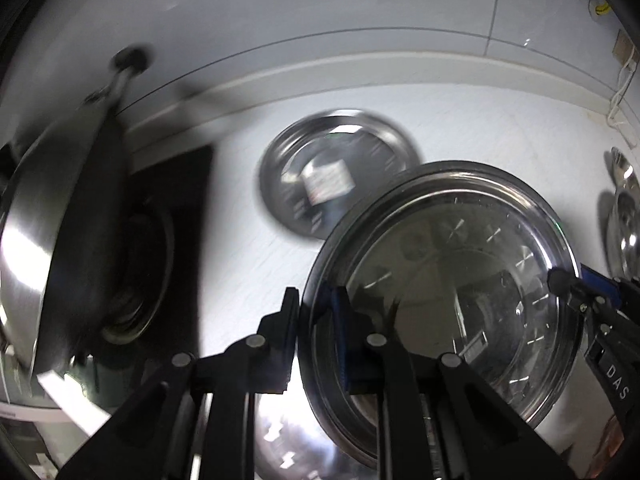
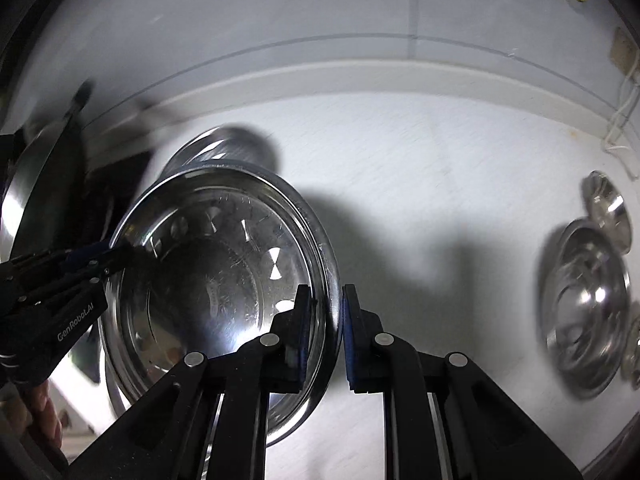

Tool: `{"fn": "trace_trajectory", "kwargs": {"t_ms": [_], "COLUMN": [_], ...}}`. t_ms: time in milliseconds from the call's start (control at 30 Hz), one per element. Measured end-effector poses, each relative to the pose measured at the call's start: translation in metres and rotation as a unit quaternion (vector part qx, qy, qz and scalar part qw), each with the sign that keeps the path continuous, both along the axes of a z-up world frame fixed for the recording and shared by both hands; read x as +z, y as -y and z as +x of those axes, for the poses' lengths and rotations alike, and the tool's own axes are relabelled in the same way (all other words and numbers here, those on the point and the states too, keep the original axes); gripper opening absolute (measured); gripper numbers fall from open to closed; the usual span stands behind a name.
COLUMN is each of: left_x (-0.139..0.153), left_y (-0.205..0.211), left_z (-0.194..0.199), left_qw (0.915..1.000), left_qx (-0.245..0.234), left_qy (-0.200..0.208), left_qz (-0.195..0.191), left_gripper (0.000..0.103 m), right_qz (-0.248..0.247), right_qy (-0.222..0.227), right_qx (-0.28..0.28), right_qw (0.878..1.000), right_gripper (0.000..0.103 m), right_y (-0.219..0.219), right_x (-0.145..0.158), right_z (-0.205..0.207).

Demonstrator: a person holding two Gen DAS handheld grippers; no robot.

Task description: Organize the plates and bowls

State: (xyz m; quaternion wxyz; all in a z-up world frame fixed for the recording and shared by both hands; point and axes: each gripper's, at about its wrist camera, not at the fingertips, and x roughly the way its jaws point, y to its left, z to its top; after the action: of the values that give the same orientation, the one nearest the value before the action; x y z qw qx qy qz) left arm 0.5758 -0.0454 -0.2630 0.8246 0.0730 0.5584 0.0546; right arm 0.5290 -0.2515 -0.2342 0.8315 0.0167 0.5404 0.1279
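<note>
A large shiny steel plate (image 1: 452, 280) is held above the white counter by both grippers. My left gripper (image 1: 316, 320) is shut on its left rim. My right gripper (image 2: 326, 320) is shut on its right rim; the plate also shows in the right wrist view (image 2: 216, 280). The right gripper's tip appears at the plate's right edge in the left wrist view (image 1: 576, 284), and the left gripper's at its left edge in the right wrist view (image 2: 116, 258). A second steel plate (image 1: 336, 172) lies flat on the counter behind, blurred, partly hidden in the right wrist view (image 2: 236, 144).
A steel pan (image 1: 44, 220) hangs or leans at the far left beside a black stove top (image 1: 176, 208). Several steel bowls (image 2: 588, 312) sit on the counter at the right. The white wall (image 2: 320, 8) and backsplash ledge run behind. A cord (image 2: 620, 120) hangs at the far right.
</note>
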Motion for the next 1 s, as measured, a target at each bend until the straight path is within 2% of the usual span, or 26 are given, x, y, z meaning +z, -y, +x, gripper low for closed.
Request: {"fn": "trace_trajectory", "kwargs": {"t_ms": [100, 133, 267, 367, 567, 633, 733, 933, 1000], "left_x": [-0.007, 0.001, -0.012, -0.014, -0.034, -0.038, -0.044, -0.034, -0.022], "left_y": [-0.019, -0.030, -0.046, -0.044, -0.046, -0.045, -0.038, -0.040, -0.045], "left_z": [-0.027, -0.036, -0.053, -0.050, -0.052, -0.055, -0.059, -0.057, -0.050], "left_qw": [0.9999, 0.9998, 0.9995, 0.9992, 0.9987, 0.9988, 0.9988, 0.9992, 0.9993], "left_qx": [0.010, 0.013, 0.024, 0.027, 0.025, 0.018, 0.010, 0.016, 0.024], "left_qy": [-0.005, -0.007, -0.017, -0.025, -0.038, -0.043, -0.048, -0.038, -0.024], "left_qz": [0.011, 0.013, 0.013, 0.016, 0.023, 0.009, 0.010, -0.003, -0.017], "left_gripper": [0.016, 0.016, 0.016, 0.016, 0.015, 0.009, 0.009, 0.009, 0.009], "right_qz": [-0.003, -0.004, -0.011, -0.017, -0.027, -0.023, -0.029, -0.050, -0.041], "right_qy": [-0.008, -0.012, -0.024, -0.033, -0.039, -0.043, -0.048, -0.021, -0.006], "right_qx": [0.027, 0.035, 0.054, 0.063, 0.074, 0.082, 0.091, 0.099, 0.090], "right_qw": [1.000, 0.999, 0.998, 0.997, 0.996, 0.995, 0.994, 0.994, 0.995], "right_gripper": [0.013, 0.013, 0.013, 0.013, 0.013, 0.011, 0.010, 0.010, 0.022], "right_y": [-0.023, -0.029, -0.045, -0.071, -0.090, -0.093, -0.105, -0.110, -0.105], "right_x": [-0.001, -0.005, -0.018, -0.023, -0.039, -0.043, -0.055, -0.044, -0.033], "right_z": [-0.020, -0.022, -0.032, -0.043, -0.050, -0.053, -0.050, -0.052, -0.045]}}
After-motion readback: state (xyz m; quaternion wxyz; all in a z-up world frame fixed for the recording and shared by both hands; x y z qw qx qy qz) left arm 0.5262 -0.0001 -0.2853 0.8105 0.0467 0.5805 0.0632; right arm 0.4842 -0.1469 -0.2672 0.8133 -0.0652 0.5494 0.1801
